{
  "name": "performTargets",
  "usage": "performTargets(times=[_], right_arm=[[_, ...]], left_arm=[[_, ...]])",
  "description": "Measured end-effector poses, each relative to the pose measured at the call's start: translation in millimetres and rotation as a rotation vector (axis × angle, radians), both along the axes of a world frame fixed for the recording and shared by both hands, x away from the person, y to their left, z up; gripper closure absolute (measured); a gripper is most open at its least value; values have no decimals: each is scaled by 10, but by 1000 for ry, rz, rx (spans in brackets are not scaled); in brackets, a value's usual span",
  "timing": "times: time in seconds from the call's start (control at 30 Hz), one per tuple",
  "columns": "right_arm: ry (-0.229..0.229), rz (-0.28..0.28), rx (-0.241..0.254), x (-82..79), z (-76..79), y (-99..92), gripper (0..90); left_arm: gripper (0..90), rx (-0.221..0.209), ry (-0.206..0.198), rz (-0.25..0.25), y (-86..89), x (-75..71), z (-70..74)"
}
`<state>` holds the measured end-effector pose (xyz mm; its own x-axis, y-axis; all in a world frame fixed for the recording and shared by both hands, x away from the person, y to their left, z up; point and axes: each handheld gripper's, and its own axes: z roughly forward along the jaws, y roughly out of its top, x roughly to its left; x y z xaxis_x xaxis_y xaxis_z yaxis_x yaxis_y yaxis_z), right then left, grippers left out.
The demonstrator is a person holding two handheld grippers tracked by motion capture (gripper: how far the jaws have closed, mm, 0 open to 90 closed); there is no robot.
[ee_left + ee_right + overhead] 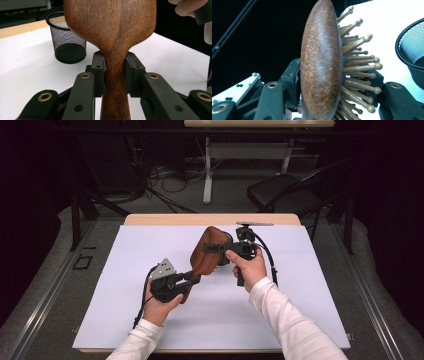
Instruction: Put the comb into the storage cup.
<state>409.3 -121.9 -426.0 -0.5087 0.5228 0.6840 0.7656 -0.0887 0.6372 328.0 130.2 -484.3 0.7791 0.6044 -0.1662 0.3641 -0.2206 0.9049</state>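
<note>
Hairbrush (207, 255) clamped both ends for steadiness: left gripper (192, 279) at 7 o'clock (handle), right gripper (220, 249) pinching head.

No readable text, label or number appears anywhere.

One wooden hairbrush (206, 254), one black mesh cup (67, 40), two grippers, left gripper (192, 278), right gripper (210, 248)

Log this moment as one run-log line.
left gripper: shut on hairbrush handle | right gripper: shut on hairbrush head | mesh cup: upright on table
</note>
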Motion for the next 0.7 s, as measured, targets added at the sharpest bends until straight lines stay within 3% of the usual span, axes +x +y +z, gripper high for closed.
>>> performTargets(times=[0.7], right_arm=[[33,14,7,12,-30,-3,472]], left_arm=[[724,16,5,-8,-5,14,-45]])
